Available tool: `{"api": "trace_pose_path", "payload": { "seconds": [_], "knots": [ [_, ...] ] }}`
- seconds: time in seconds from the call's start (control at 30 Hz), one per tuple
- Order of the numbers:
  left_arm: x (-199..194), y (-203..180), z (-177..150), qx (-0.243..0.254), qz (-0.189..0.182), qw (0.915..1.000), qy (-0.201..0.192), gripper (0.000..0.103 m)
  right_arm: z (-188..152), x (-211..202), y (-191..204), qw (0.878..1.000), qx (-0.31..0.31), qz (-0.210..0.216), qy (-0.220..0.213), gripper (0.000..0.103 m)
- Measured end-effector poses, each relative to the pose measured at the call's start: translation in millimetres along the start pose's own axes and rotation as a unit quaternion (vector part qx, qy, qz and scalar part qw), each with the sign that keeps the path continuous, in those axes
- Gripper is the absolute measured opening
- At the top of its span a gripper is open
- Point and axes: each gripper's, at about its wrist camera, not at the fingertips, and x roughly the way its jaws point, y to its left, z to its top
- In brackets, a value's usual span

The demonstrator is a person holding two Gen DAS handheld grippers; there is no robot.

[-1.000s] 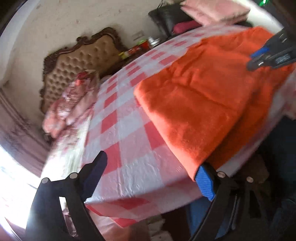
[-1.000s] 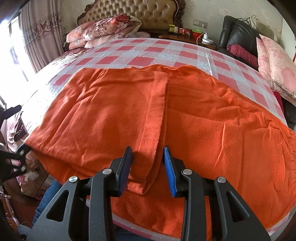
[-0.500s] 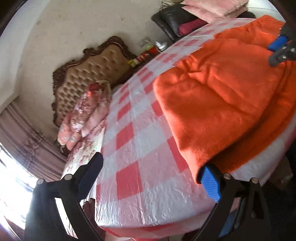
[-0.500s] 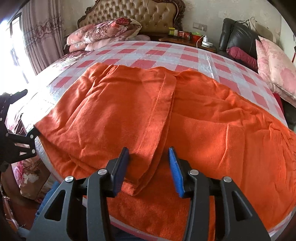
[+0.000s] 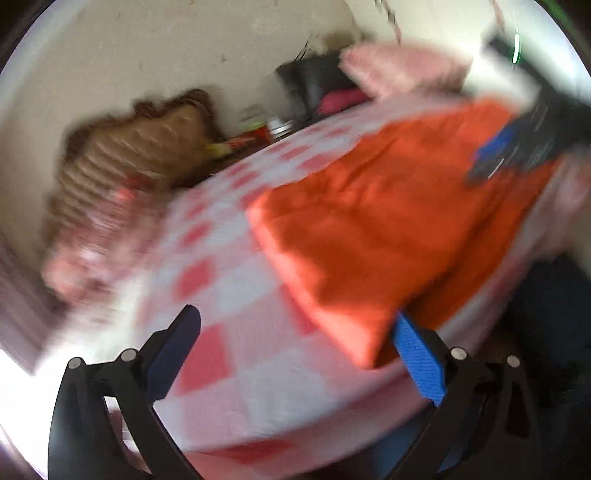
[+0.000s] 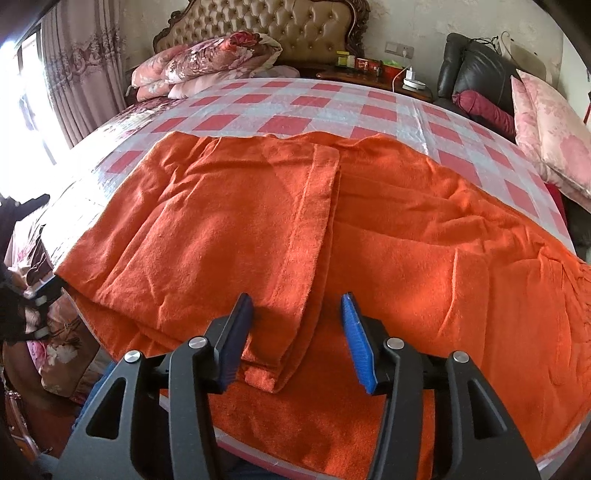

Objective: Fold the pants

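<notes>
Releasing is the step in hand: the right tool (image 6: 297, 334) straddles the near corner of the folded flap, its jaws opening, the blue pads clear of the cloth. The left tool (image 5: 295, 354) is also opening, spread wide, its right pad just beside the flap's left corner but not pinching it; that view is blurred. The orange pants (image 6: 388, 229) lie spread across the near edge of the bed (image 6: 332, 99), 1 end already folded over onto the rest. Next, I judge, both tools must regrip an edge and carry it across for another fold, keeping the layers aligned. Farther off sit floral pillows (image 6: 199, 62), a tufted headboard (image 6: 273, 22), a cluttered nightstand (image 6: 373, 72) and a black chair (image 6: 476, 62); nothing blocks the work.
</notes>
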Motion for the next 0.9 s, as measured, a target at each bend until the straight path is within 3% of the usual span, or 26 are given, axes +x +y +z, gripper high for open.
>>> {"api": "trace_pose_path", "payload": {
  "seconds": [0.1,0.17,0.27,0.3,0.37,0.43,0.47,0.53,0.63,0.67,0.73,0.83,0.9],
  "knots": [
    [-5,2,-1,0.022,-0.009,0.9996,-0.013,0.101,-1,-1,0,1.0,-0.001,-0.003,0.004,0.051],
    [-13,5,0,0.007,-0.033,0.9992,-0.021,0.101,1,-2,-3,1.0,0.003,0.0,0.013,0.052],
    [-25,31,19,-0.088,-0.069,0.9922,-0.056,0.097,11,-16,-10,1.0,0.01,-0.008,0.001,0.052],
    [-17,43,32,-0.116,-0.05,0.991,-0.043,0.089,18,-22,-13,1.0,0.011,-0.007,-0.01,0.052],
    [12,54,56,-0.121,-0.016,0.9926,-0.004,0.033,41,-35,-16,0.999,0.01,-0.012,-0.042,0.052],
    [41,61,75,-0.117,-0.019,0.9928,0.02,0.026,63,-36,-14,0.998,0.001,-0.018,-0.058,0.053],
    [58,64,84,-0.121,-0.039,0.9913,0.034,0.023,78,-28,-13,0.998,-0.004,-0.008,-0.058,0.053],
    [93,68,95,-0.126,-0.06,0.9879,0.067,0.022,95,-8,-12,0.999,-0.005,0.0,-0.042,0.053],
    [140,73,98,-0.112,-0.037,0.9852,0.124,0.022,112,31,-9,1.0,-0.026,-0.011,-0.008,0.049],
    [157,78,96,-0.113,-0.03,0.9829,0.143,0.022,113,43,-12,0.999,-0.027,-0.023,0.005,0.044],
    [166,88,95,-0.116,-0.033,0.9831,0.138,0.024,109,61,-22,0.998,-0.022,-0.045,0.03,0.041],
    [158,93,97,-0.13,-0.024,0.983,0.127,0.026,102,62,-32,0.999,-0.014,-0.028,0.022,0.044],
    [150,94,96,-0.141,-0.04,0.9828,0.113,0.039,101,62,-31,0.999,-0.014,-0.028,0.019,0.046]
  ]
}}
